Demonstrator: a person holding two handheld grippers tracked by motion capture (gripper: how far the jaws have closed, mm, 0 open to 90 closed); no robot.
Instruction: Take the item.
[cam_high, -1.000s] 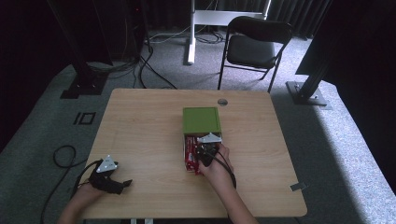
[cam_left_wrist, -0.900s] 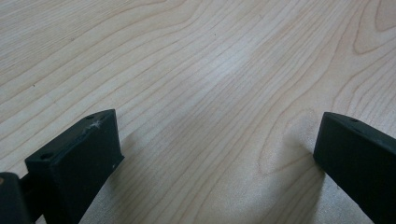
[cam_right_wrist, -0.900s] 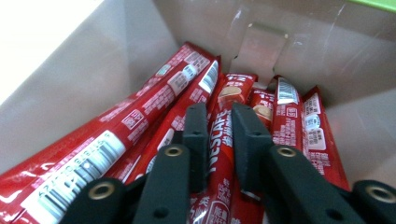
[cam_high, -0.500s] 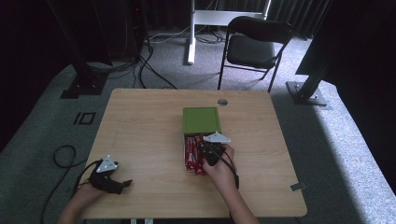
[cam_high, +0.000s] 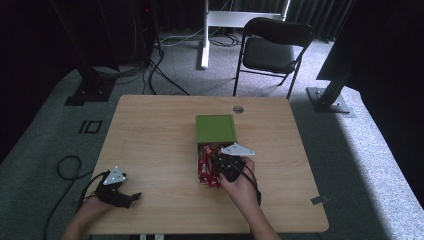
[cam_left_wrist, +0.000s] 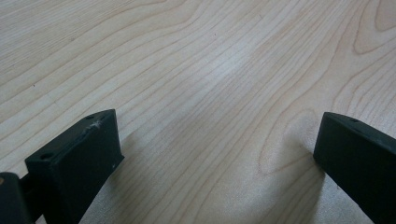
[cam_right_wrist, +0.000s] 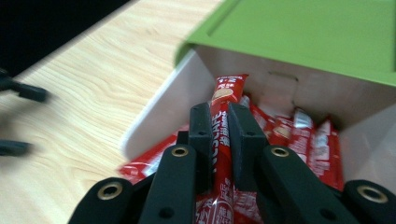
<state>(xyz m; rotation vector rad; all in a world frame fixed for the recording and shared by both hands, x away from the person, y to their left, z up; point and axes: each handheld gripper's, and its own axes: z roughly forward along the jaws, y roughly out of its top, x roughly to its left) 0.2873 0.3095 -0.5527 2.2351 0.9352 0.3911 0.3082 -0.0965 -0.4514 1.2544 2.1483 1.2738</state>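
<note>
A red snack packet (cam_right_wrist: 223, 135) sits pinched between the jaws of my right gripper (cam_right_wrist: 219, 126), over the open white box (cam_right_wrist: 154, 116) of red packets beneath its green lid (cam_high: 215, 128), mid-table. My left gripper (cam_high: 131, 197) rests wide open on the wooden table (cam_high: 150, 135) near its front-left corner.

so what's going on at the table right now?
A person works two handheld grippers at a wooden table. The right gripper is shut on a red snack packet, holding it over an open box with a green lid; more red packets lie inside. The left gripper sits idle near the table's front left corner, jaws wide open over bare wood, holding nothing.
</note>
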